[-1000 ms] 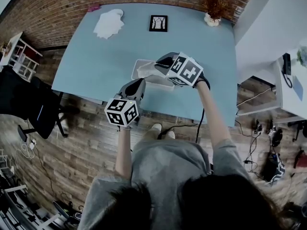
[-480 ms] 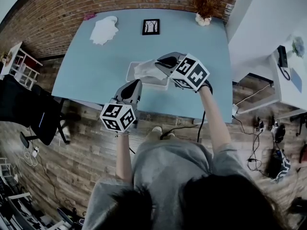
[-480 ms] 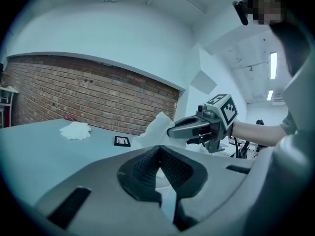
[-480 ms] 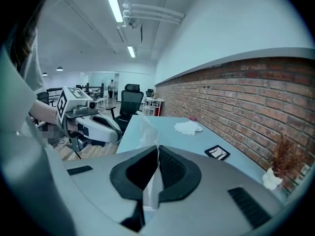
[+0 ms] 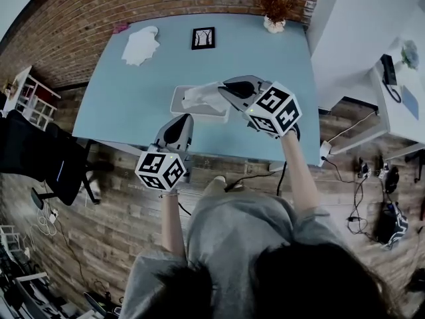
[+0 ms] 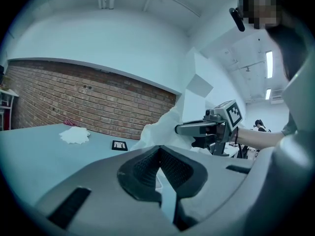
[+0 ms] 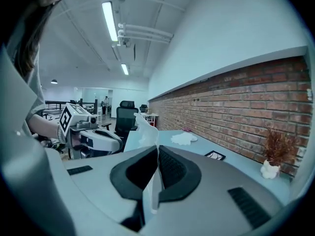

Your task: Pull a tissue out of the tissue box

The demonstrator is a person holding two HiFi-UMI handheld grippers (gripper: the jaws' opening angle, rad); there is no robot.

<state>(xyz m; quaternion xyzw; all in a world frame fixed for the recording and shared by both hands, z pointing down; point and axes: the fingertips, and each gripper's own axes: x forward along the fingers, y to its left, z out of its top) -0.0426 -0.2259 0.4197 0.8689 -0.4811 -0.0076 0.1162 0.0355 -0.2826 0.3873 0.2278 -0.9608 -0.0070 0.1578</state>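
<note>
Closest is the person in a soft grey top, with both arms reaching out. Each hand holds a tong with a hard cube of black and white squares on it.

The left gripper (image 5: 185,119) is at 6 o'clock from the tissue box (image 5: 178,98), close to its near side. Its dark, bumpy pads are pressed tip to tip with nothing held between them.

The right gripper (image 5: 222,85) is at 3 o'clock from the box and above it. Its jaws are closed on the tissue (image 5: 202,97). The tissue is thin, white and crinkly, and it stands up in a wavy point past the pads. Its lower end hangs down to the top of the box. I cannot tell if it is all the way out.

The box is pale with rounded corners, near the front edge of the smooth light blue table (image 5: 126,92).

Farther off, a crumpled tissue (image 5: 141,45) lies at 11 o'clock. A small square black frame (image 5: 203,37) lies at 12 o'clock. A dry, spiky plant in a white pot (image 5: 273,8) stands at 1 o'clock. Behind the table is a rough brick wall (image 5: 86,12).
</note>
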